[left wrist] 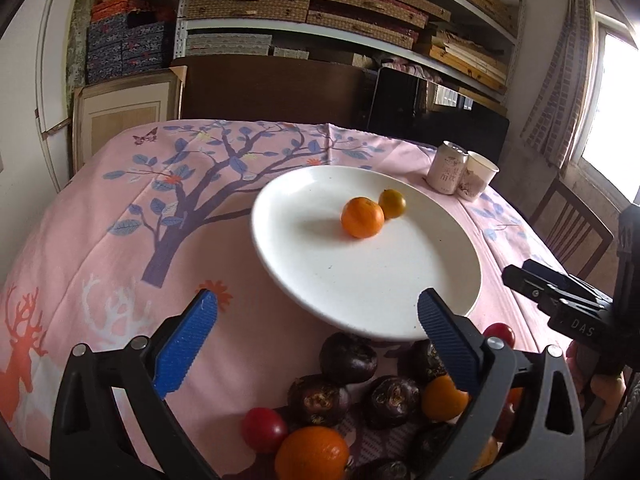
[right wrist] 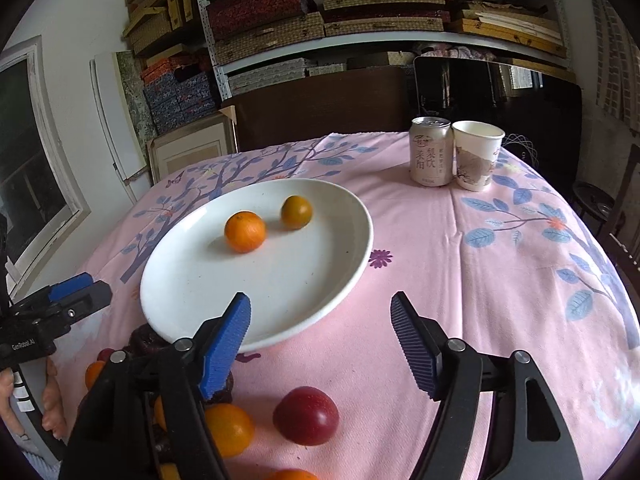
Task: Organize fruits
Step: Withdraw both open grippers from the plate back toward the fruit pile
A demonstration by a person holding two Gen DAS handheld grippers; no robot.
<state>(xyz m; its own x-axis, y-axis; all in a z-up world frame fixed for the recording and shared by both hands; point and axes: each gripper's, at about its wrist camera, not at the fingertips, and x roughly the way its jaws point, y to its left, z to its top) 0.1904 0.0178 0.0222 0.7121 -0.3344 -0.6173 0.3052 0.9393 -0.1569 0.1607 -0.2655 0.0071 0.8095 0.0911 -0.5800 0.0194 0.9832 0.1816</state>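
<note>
The left gripper (left wrist: pixel 318 306) stands spread wide with nothing between its blue pads, its far pad over the near rim of the white plate (left wrist: pixel 304 256). Ahead of it on the plate sit an orange (left wrist: pixel 362 217) and, touching it just behind, a smaller greenish-orange fruit (left wrist: pixel 392 203). Below and between its fingers lies a loose heap of dark purple fruits (left wrist: pixel 347 358), oranges and a red fruit (left wrist: pixel 263 429) on the pink tablecloth (left wrist: pixel 100 220). The right gripper (right wrist: pixel 320 308) is also parted and empty; a red plum-like fruit (right wrist: pixel 306 415) lies beneath it, nearer its left finger. Far ahead, to its right, a drink can (right wrist: pixel 431 151) touches a paper cup (right wrist: pixel 477 155).
</note>
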